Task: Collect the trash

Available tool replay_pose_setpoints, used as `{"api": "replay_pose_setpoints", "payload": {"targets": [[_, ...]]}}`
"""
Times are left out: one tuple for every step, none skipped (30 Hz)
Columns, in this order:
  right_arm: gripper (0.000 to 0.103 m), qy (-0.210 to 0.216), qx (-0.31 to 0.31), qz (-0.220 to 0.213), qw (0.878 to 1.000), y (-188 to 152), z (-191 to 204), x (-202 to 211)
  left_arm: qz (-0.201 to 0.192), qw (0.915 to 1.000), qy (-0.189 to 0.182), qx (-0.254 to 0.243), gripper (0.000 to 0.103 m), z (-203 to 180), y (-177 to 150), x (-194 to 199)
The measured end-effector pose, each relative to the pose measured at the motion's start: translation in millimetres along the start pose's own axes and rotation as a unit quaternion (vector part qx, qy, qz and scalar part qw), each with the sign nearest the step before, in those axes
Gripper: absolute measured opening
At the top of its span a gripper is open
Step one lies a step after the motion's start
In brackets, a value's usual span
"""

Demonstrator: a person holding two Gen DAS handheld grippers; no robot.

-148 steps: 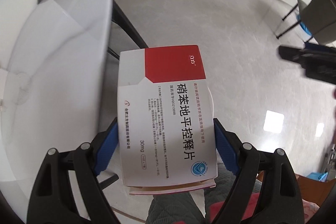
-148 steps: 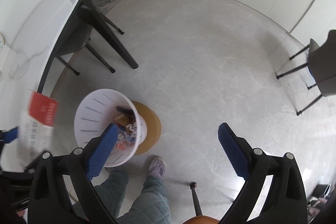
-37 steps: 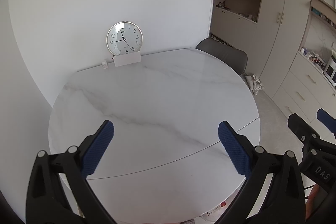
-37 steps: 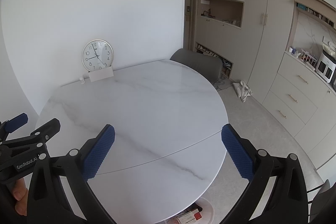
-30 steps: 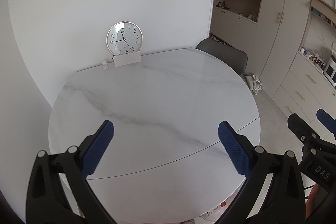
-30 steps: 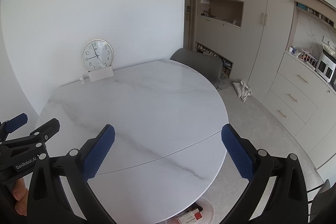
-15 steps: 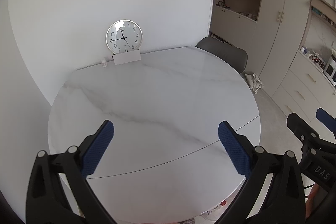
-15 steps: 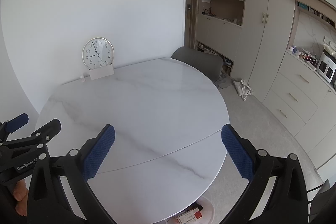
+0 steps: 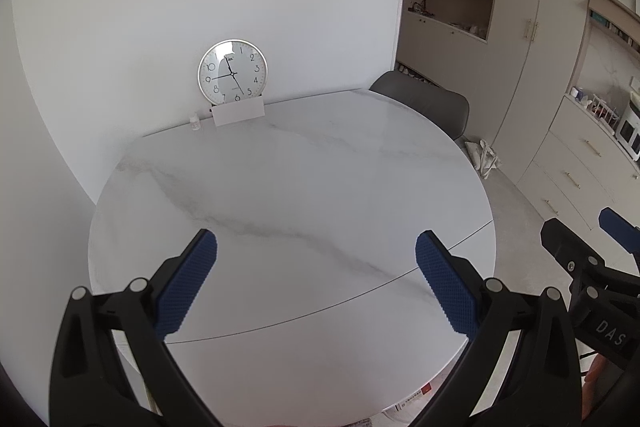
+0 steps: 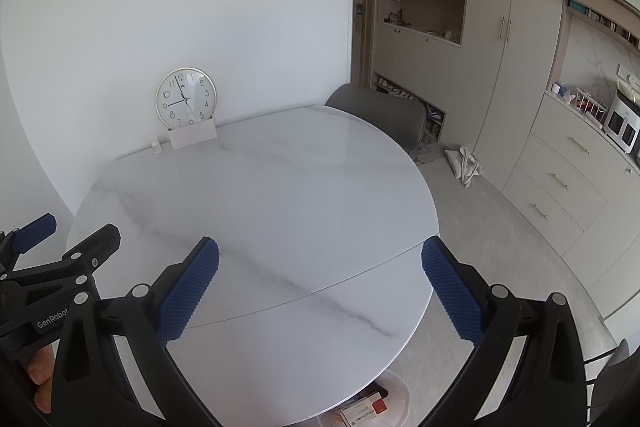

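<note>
My left gripper (image 9: 316, 283) is open above the near part of the white marble table (image 9: 280, 179), with nothing between its blue pads. My right gripper (image 10: 320, 287) is open too and holds nothing. Each gripper shows in the other's view: the right gripper (image 9: 600, 267) at the right edge of the left wrist view, the left gripper (image 10: 44, 263) at the left edge of the right wrist view. Below the table's near edge I see the white bin (image 10: 400, 393) on the floor, with a red-and-white medicine box (image 10: 362, 411) lying in it. The same box (image 9: 414, 395) peeks out in the left wrist view.
A round wall clock (image 9: 233, 71) leans on the wall at the table's far side, with a white card (image 9: 238, 112) and a tiny bottle (image 9: 195, 122) beside it. A grey chair (image 10: 380, 115) stands behind the table. Cabinets and drawers (image 10: 560, 179) line the right wall.
4.9 s ago my left gripper held the medicine box over the floor near the bin; now it is open and the box lies in the bin. Both views have barely shifted over the last second.
</note>
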State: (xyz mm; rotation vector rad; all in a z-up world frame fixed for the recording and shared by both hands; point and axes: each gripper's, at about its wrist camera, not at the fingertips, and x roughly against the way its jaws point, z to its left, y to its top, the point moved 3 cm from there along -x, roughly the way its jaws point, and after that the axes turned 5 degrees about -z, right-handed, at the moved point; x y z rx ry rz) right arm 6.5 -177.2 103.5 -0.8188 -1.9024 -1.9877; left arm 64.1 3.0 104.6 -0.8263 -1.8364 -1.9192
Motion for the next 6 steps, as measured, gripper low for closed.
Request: {"api": "replay_pose_setpoints", "payload": {"targets": [[0.101, 0.000, 0.000, 0.000, 1.000, -0.6, 0.0, 0.7, 0.002, 1.0000, -0.001, 0.000, 0.095, 0.3, -0.4, -0.1], [0.101, 0.000, 0.000, 0.000, 1.000, -0.1, -0.1, 0.0, 0.001, 1.0000, 0.001, -0.001, 0.095, -0.3, 0.2, -0.2], [0.101, 0.000, 0.000, 0.000, 1.000, -0.4, -0.3, -0.3, 0.001, 1.0000, 0.002, -0.002, 0.095, -0.5, 0.3, 0.1], [0.101, 0.001, -0.001, 0.001, 1.000, -1.1, -0.2, -0.1, 0.001, 1.0000, 0.002, -0.003, 0.095, -0.9, 0.0, 0.4], [0.101, 0.001, -0.001, 0.001, 1.000, -1.4, -0.5, -0.2, 0.001, 1.0000, 0.001, -0.004, 0.095, -1.5, 0.1, 0.7], [0.101, 0.001, -0.001, 0.002, 1.000, -1.8, -0.5, -0.1, 0.002, 1.0000, -0.001, -0.005, 0.095, -2.0, -0.3, 0.9]]}}
